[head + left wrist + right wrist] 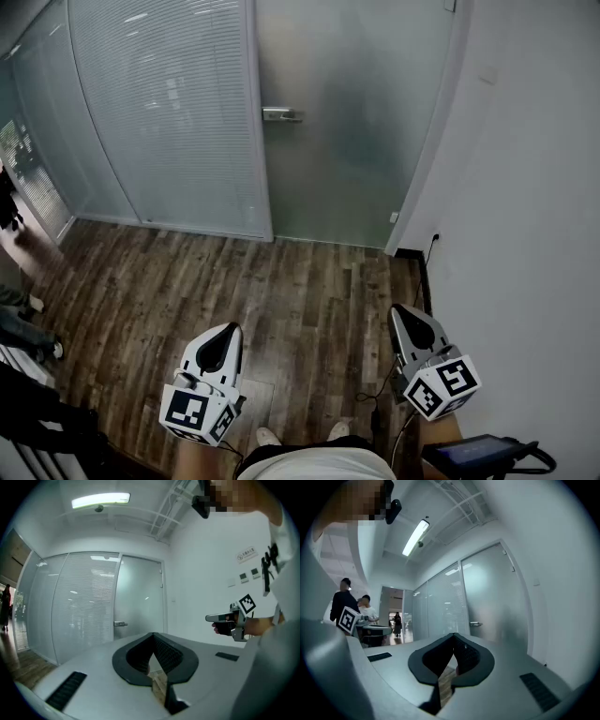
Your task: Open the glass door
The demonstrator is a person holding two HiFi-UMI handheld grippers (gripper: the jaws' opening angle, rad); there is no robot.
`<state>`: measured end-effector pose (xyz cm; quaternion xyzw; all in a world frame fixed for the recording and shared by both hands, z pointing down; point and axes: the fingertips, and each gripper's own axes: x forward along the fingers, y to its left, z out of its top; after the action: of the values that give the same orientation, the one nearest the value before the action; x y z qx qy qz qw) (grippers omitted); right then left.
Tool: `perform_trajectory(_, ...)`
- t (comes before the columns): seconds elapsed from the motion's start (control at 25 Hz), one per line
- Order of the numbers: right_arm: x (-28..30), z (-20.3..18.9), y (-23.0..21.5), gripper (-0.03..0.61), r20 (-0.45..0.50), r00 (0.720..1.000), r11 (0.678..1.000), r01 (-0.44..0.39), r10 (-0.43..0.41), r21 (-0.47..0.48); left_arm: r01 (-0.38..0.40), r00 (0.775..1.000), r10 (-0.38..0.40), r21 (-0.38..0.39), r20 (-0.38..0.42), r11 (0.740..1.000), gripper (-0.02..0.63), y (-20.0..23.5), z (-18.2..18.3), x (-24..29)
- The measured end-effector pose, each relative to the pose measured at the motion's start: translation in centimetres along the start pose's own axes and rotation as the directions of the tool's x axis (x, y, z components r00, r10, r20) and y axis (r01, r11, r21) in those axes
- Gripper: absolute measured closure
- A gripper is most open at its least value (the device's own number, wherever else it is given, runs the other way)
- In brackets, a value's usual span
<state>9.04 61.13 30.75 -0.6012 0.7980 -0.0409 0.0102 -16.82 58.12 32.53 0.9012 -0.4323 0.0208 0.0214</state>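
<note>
The frosted glass door (347, 141) stands closed across the wood floor, its metal lever handle (281, 114) on the door's left edge. Both grippers are held low and level, well short of the door. My left gripper (226, 337) is shut, its tips meeting with nothing between them. My right gripper (403, 317) is shut and empty too. Through the left gripper view the handle (120, 624) shows far ahead, above the closed tips (153, 634), and the right gripper (225, 618) is at the right. The right gripper view shows the handle (475, 624) beyond its closed tips (453, 635).
A curved glass partition with blinds (159, 112) runs left of the door. A white wall (525, 206) closes the right side, with a cable (427, 272) at its foot. People's legs (23, 323) show at the left edge. People (365, 609) stand farther off.
</note>
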Motion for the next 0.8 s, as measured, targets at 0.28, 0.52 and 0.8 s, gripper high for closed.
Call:
perform_trajectory(0.28, -0.3, -0.4, -0.1, 0.577, -0.007, 0.999, 0.992, -0.039, 0.038, -0.117, 0.004, 1.000, -0.004, -0.011, 0.000, 1.000, 0.614, -1.8, -0.6, 0.9)
perform_trajectory(0.52, -1.1, -0.7, -4.0, 0.577, -0.004, 0.995, 0.985, -0.096, 0.096, -0.144, -0.029, 0.999, 0.029, -0.033, -0.019, 0.999, 0.614, -4.8, -1.2, 3.3)
perform_trajectory(0.8, -0.3, -1.2, -7.9, 0.577, -0.018, 0.996, 0.991, -0.084, 0.083, -0.103, -0.043, 0.998, 0.040, -0.059, -0.041, 0.997, 0.614, -5.5, -2.1, 5.5)
